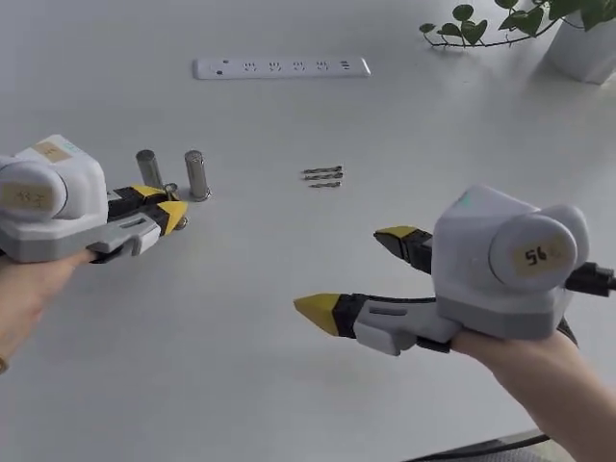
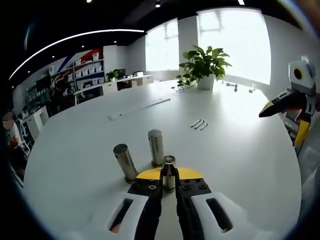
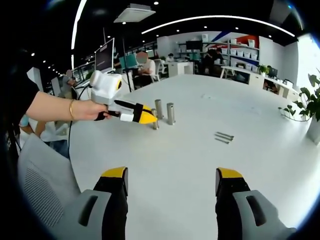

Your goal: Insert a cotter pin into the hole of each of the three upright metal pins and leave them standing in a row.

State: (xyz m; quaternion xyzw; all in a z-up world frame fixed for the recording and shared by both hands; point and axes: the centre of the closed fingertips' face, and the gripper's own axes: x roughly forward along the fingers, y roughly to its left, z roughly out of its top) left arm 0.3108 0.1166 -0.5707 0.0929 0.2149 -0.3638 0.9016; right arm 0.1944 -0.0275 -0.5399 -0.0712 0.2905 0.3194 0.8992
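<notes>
Since the left hand-held gripper (image 1: 166, 210) is clamped on a small silver metal pin (image 2: 169, 167) beside two upright grey metal cylinders (image 2: 156, 146) toward the left edge of the white tabletop (image 1: 289, 385), hold it steady. The right hand-held gripper (image 1: 354, 271), jaws apart, should pinch one of the three thin cotter pins (image 1: 322, 177) lying mid-tabletop.

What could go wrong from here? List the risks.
1. The left tongs grip one pin close beside two standing pins; a swing may topple them.
2. The cotter pins lie flat and bunched; the open right tongs may slip or grab several.
</notes>
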